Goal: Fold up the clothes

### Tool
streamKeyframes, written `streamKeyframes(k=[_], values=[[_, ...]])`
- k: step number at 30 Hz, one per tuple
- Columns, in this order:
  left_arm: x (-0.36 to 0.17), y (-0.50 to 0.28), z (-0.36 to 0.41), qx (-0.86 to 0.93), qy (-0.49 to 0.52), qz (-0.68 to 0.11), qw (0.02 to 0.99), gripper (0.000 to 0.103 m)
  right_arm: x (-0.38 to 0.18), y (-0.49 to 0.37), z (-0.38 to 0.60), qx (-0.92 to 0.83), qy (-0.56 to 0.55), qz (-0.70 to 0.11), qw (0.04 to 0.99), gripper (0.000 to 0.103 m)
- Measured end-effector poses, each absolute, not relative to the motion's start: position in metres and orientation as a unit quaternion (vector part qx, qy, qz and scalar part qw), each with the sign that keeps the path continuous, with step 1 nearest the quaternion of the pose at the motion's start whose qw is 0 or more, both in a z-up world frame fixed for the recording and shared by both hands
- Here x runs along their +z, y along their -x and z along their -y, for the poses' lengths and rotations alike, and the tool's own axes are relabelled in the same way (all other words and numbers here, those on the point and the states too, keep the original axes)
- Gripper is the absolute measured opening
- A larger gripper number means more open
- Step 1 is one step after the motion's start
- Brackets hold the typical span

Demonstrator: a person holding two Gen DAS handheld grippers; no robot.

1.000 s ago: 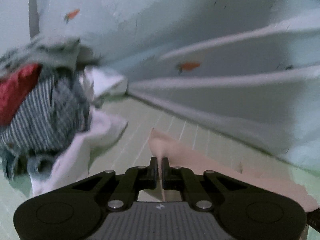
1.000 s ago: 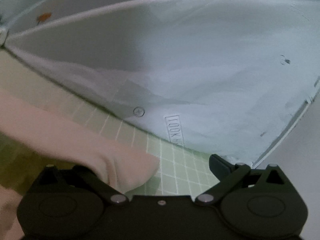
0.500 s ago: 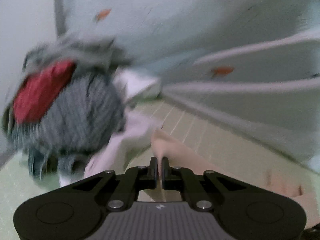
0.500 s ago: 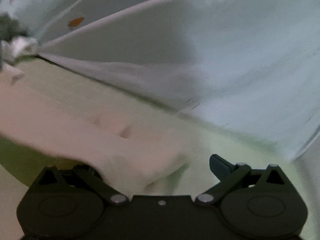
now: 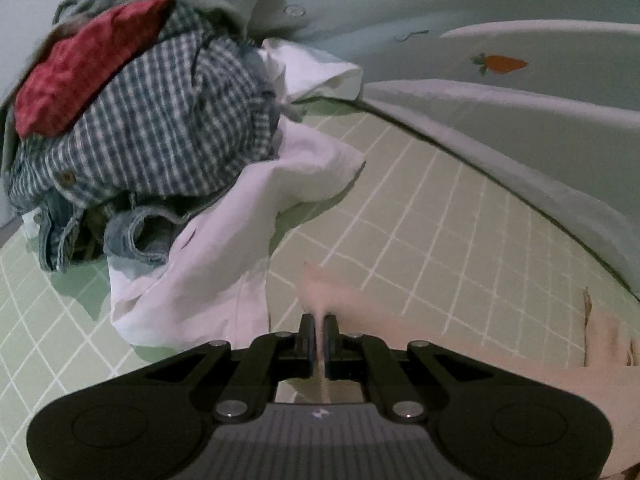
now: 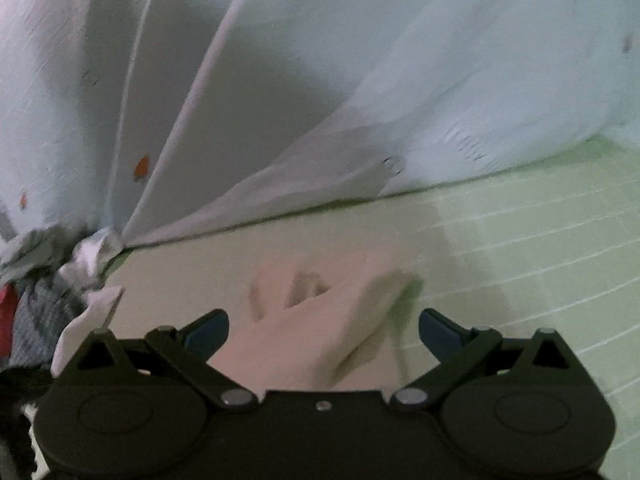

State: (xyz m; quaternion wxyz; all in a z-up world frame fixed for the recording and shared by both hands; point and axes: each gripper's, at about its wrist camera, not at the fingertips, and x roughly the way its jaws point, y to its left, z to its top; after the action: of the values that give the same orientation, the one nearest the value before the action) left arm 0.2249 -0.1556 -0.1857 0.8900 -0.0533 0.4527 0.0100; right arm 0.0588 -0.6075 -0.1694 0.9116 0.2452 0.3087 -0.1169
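A pale pink garment (image 5: 400,320) lies on the green gridded mat (image 5: 440,220). My left gripper (image 5: 319,332) is shut on a raised fold at its left end, and the cloth runs off to the right. In the right wrist view the same pink garment (image 6: 312,340) lies bunched between the wide-apart blue fingertips (image 6: 208,330) of my right gripper (image 6: 322,332). That gripper is open, and neither pad presses on the cloth.
A pile of unfolded clothes (image 5: 152,120), red, blue-checked, denim and white (image 5: 224,264), sits left of the pink garment and shows at the left edge (image 6: 36,308). A pale carrot-print sheet (image 5: 520,120) (image 6: 320,80) hangs along the mat's far edge (image 6: 540,240).
The left gripper sank with the pink fold still pinched, and the clothes pile looms closer. The right gripper rolled and swung; its left finger, hidden by pink cloth before, now shows.
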Motion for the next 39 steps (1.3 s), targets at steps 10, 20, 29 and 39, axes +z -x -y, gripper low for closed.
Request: streamKeyframes(k=[10, 20, 29, 39], values=[[-0.205, -0.231, 0.154, 0.018, 0.041, -0.474, 0.879, 0.005, -0.241, -0.111, 0.673, -0.169, -0.414, -0.324, 0.833, 0.079], [-0.211, -0.233, 0.156, 0.002, 0.045, -0.479, 0.877, 0.005, -0.233, -0.161, 0.681, -0.141, -0.345, -0.365, 0.853, 0.008], [-0.216, -0.232, 0.190, -0.041, 0.034, -0.466, 0.883, 0.005, -0.214, -0.194, 0.675, -0.198, -0.176, -0.349, 0.899, 0.009], [-0.220, -0.232, 0.191, -0.037, 0.041, -0.475, 0.878, 0.006, -0.213, -0.179, 0.672, -0.246, -0.123, -0.384, 0.881, 0.094]])
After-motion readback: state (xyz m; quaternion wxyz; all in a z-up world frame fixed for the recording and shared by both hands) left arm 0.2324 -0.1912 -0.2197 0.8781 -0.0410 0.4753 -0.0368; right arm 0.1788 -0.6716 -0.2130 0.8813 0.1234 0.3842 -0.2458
